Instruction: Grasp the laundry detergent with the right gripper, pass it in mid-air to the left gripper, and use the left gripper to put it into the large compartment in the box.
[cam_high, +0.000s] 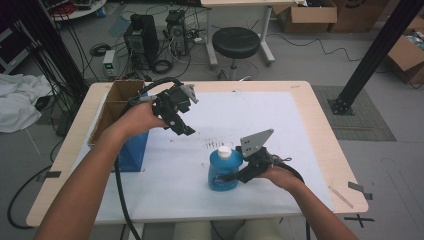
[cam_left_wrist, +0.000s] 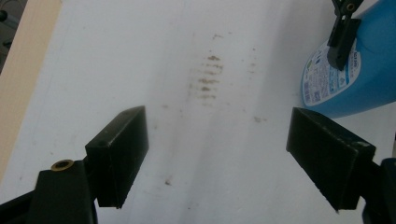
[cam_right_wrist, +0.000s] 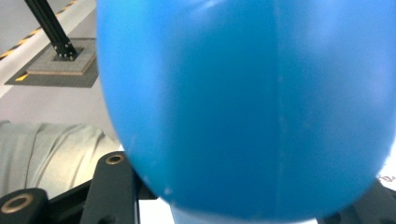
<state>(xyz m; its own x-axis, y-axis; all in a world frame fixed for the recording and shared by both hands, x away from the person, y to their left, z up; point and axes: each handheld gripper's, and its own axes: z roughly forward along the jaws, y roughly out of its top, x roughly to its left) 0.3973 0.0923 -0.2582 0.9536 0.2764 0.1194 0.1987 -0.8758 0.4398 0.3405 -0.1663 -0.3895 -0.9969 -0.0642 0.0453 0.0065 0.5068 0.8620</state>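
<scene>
Clenched in the right gripper (cam_high: 239, 172), the upright blue plastic bottle (cam_high: 223, 171) with white cap stands on the desk (cam_high: 300, 130), the left gripper (cam_high: 181, 127) hovering released, up-left.

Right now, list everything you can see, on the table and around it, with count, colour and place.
bottle: one, blue with white cap, upright on the table's near right part
box: one, brown cardboard, open, at the table's left edge
blue box: one, just in front of the cardboard one
table: one, light wood with a white sheet on top
stool: one, black, behind the table
computer towers: two, black, on the floor behind
cloth: one, white, on the floor at left
cartons: several, brown, far right
left gripper: one, black, open, above the sheet
right gripper: one, black, shut on the bottle
forearms: two, entering from below
</scene>
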